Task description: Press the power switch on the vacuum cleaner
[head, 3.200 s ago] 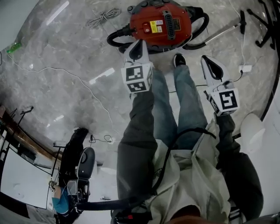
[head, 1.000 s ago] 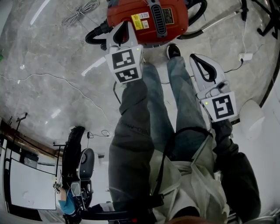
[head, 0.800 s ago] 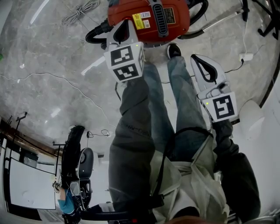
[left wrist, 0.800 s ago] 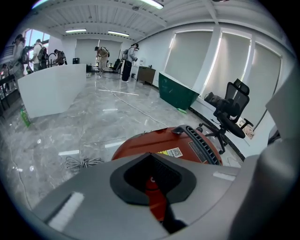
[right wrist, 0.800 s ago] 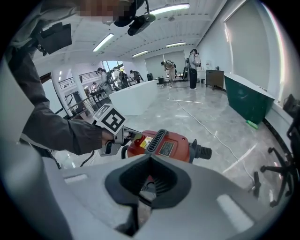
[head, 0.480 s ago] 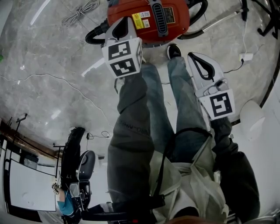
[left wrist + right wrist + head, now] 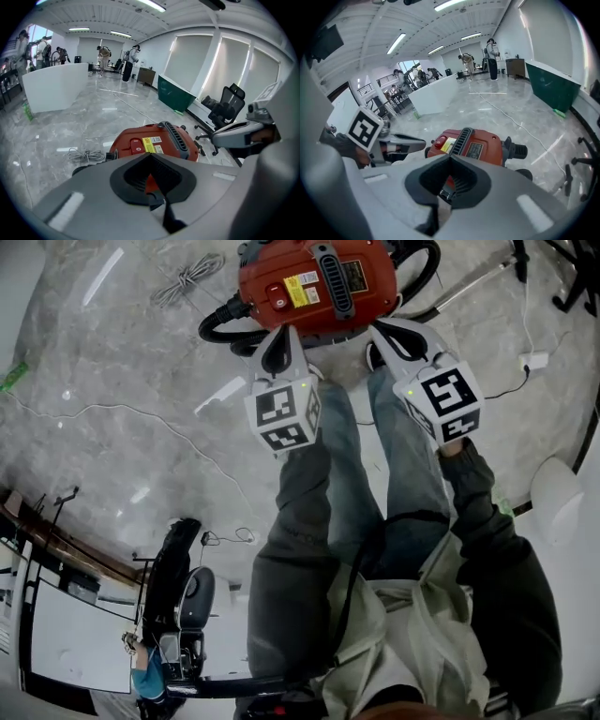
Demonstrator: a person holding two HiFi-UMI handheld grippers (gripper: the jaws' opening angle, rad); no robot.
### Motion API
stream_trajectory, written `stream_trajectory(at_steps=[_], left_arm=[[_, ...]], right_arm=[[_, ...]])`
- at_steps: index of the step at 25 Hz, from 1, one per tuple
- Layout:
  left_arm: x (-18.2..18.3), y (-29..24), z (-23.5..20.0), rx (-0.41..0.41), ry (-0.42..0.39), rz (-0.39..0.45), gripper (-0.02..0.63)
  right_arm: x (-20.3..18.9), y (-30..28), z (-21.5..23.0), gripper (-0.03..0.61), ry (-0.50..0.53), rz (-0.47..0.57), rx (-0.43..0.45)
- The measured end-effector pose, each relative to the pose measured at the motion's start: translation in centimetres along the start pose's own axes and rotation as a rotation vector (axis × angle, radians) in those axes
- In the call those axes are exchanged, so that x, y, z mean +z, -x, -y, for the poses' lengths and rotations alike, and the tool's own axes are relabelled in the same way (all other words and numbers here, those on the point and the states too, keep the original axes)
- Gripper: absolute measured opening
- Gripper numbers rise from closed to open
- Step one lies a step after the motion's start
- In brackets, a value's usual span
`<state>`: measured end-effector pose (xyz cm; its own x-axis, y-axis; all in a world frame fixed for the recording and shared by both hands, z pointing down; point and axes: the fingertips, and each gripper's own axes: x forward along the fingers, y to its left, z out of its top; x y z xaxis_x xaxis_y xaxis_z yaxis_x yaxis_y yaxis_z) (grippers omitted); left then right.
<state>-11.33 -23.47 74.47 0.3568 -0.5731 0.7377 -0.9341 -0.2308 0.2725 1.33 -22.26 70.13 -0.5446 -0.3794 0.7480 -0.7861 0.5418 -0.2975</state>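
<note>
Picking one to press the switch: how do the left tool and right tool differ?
Left tool sits by the vacuum cleaner's switch end, near the red power switch; right tool sits by the opposite end. Left tool points straight ahead; right tool slants inward. Both are shut, empty, off the vacuum cleaner.

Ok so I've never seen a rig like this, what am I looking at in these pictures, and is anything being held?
A person stands on a marble floor, holding a two-jaw gripper in each hand. The top-down picture is from a camera on their head: the left gripper and right gripper point at a red vacuum cleaner by their feet. The other two pictures come from cameras riding on each gripper, looking along its jaws. Both pairs of jaws are shut, holding nothing. The vacuum's red power switch isn't touched yet; a coiled cord lies nearby.
</note>
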Motion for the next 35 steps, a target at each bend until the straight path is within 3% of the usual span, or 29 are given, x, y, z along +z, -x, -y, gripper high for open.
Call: stream_trajectory(at_steps=[3, 11, 15, 23, 28, 32, 35], left_arm=[[-0.2, 5.0, 1.4, 0.0, 0.05, 0.02, 0.003], [1.7, 16.6, 8.8, 0.054, 0.05, 0.148, 0.003], [2.2, 19.5, 11.8, 0.055, 0.063, 0.173, 0.003], [1.1, 25.2, 18.5, 0.05, 0.053, 0.229, 0.003], [0.5, 30.6, 19.9, 0.02, -0.02, 0.306, 0.003], [-2.0, 36.8, 21.0, 0.058, -0.102, 0.355, 0.003], [-4.2, 42.2, 21.7, 0.071, -0.096, 0.384, 0.003]], right_arm=[[0.2, 1.1, -1.2, -0.002, 0.018, -0.004, 0.018], [-0.2, 10.5, -3.6, -0.002, 0.096, 0.051, 0.12], [0.3, 14.5, -4.0, -0.002, 0.152, 0.062, 0.153], [-3.1, 23.8, -3.7, -0.002, 0.124, 0.116, 0.057], [-3.4, 27.9, -8.1, -0.002, 0.165, 0.178, 0.029], [-4.6, 31.5, -13.4, -0.002, 0.225, 0.252, 0.006], [-5.7, 33.8, -18.0, -0.002, 0.272, 0.28, 0.003]])
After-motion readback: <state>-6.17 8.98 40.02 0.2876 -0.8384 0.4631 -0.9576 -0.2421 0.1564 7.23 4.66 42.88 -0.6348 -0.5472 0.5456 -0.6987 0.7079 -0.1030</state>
